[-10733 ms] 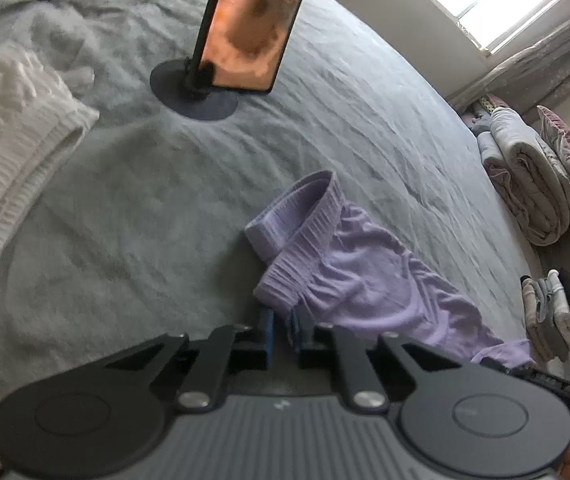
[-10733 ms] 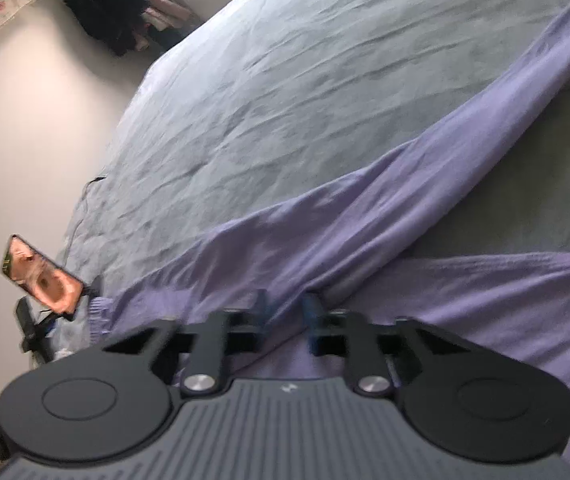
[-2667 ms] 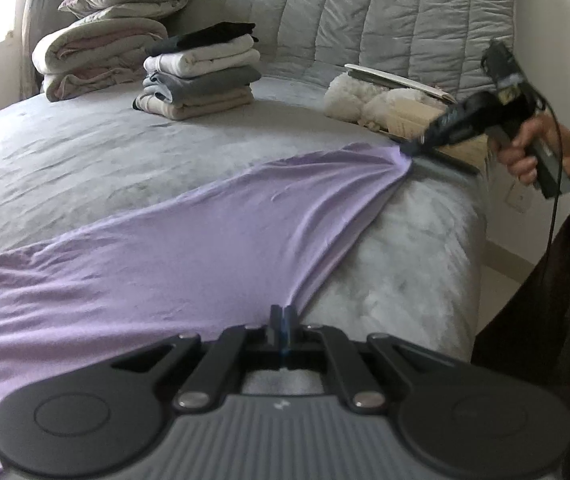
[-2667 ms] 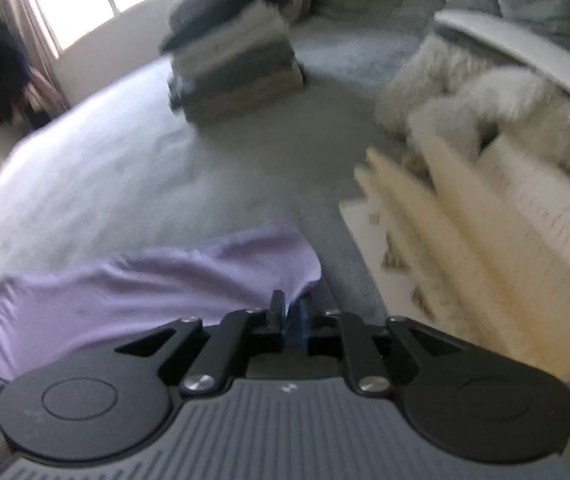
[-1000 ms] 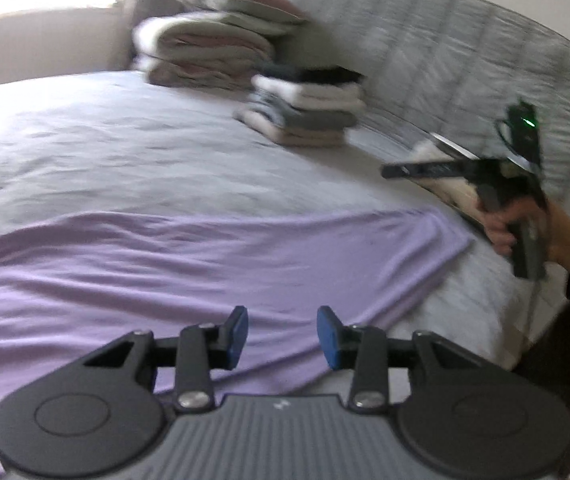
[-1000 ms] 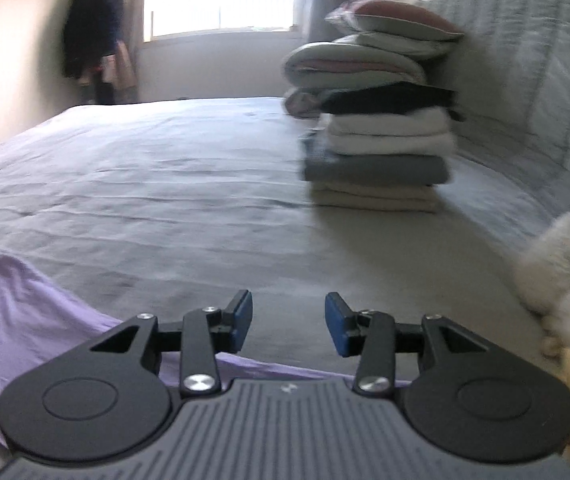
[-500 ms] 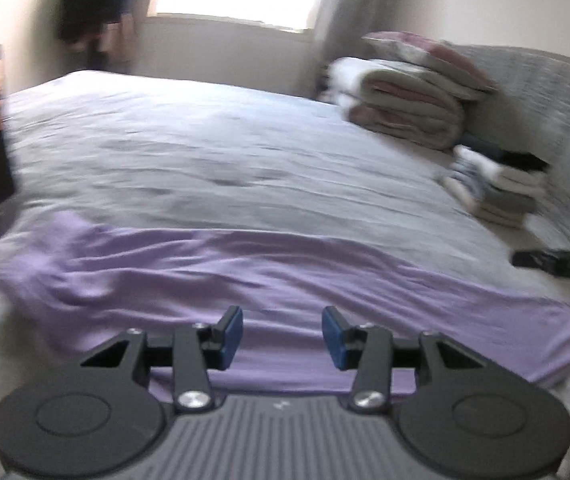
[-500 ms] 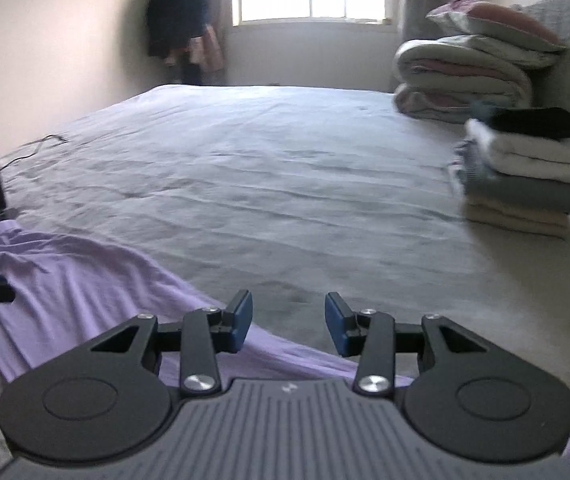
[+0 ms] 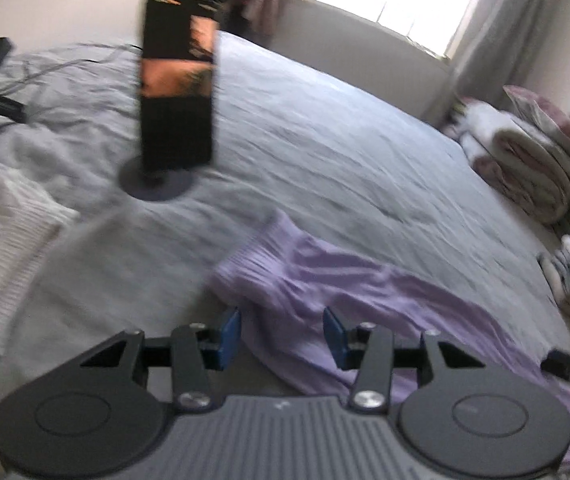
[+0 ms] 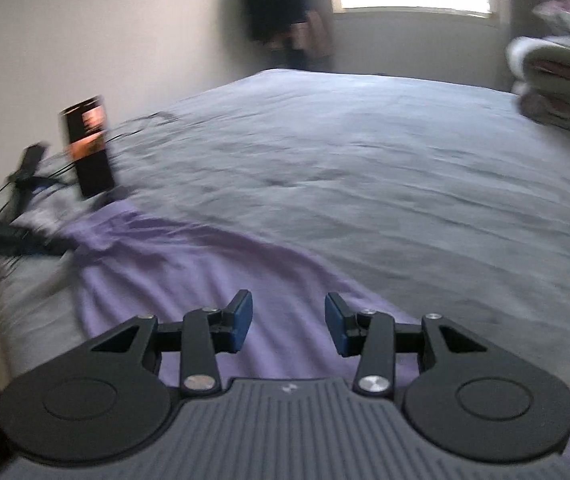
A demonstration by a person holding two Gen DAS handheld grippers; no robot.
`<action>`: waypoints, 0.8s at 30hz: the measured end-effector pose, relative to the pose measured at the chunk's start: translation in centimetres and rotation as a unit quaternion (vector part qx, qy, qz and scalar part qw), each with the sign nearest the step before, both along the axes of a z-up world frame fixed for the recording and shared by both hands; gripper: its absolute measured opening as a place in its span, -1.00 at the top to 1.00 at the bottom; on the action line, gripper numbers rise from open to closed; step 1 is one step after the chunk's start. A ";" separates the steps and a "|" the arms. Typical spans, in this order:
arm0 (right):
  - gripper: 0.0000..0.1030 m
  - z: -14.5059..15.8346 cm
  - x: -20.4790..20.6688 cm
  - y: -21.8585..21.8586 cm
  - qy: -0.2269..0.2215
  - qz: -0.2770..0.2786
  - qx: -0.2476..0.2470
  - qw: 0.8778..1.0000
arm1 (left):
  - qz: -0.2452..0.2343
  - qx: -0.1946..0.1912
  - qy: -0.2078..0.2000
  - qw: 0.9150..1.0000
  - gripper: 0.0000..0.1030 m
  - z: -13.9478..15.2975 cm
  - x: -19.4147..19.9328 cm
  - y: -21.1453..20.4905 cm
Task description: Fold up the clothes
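Both views have swung away from the headboard side since a second ago, when the folded stack filled the right wrist view; they face the phone end of the bed now. The left gripper (image 9: pixel 281 333) hovers just above the purple trousers (image 9: pixel 325 280), its blue fingers (image 9: pixel 229 333) spread apart with nothing pinched between them; a bunched fold of the purple cloth lies below the gap. The log-like jump a moment back reads in the frames as the left jaws having just been opening slightly, then settling. The right gripper (image 10: pixel 288 322) is likewise released, its fingers (image 10: pixel 241 320) apart above the flat purple leg, gripping nothing.

The purple trousers (image 10: pixel 173 264) lie stretched along the near edge of the grey bed (image 9: pixel 325 148), waistband end toward the phone on a stand (image 9: pixel 177 108), which stands upright on its round base near the trousers. A white ribbed garment (image 9: pixel 9 240) lies at the left of the left wrist view, apart from the trousers. Rolled blankets (image 9: pixel 525 160) sit at the far right of the bed. Both pictures are blurred by motion.
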State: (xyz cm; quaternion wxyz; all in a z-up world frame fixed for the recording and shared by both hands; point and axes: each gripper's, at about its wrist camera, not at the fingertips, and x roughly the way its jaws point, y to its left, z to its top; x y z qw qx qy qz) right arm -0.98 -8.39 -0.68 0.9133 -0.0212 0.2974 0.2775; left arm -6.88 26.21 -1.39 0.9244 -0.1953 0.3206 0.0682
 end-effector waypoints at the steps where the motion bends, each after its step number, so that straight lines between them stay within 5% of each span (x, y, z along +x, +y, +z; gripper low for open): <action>1: 0.13 -0.1 -0.2 0.9 0.000 0.019 -0.003 1.000 | 0.011 -0.001 -0.002 1.000 0.14 0.0 -0.1 0.5; 4: 0.13 -0.7 -0.9 3.4 0.004 0.071 -0.012 0.997 | 0.029 -0.022 -0.006 0.999 0.35 -0.1 0.1 1.7; 11: 0.20 -2.4 -3.2 6.4 0.002 0.157 -0.054 0.986 | 0.023 -0.066 -0.010 0.998 0.45 -0.1 1.4 2.1; 18: 0.40 -3.3 -3.6 7.1 -0.011 0.159 -0.081 0.984 | 0.049 -0.073 -0.011 0.996 0.69 -0.3 2.6 2.1; 19: 0.43 -3.4 -3.5 7.1 -0.010 0.156 -0.079 0.984 | 0.050 -0.073 -0.016 0.996 0.86 -0.2 2.6 2.1; 24: 0.56 -3.7 -3.2 7.3 -0.015 0.142 -0.076 0.987 | 0.053 -0.079 -0.042 0.995 0.89 0.3 2.6 2.0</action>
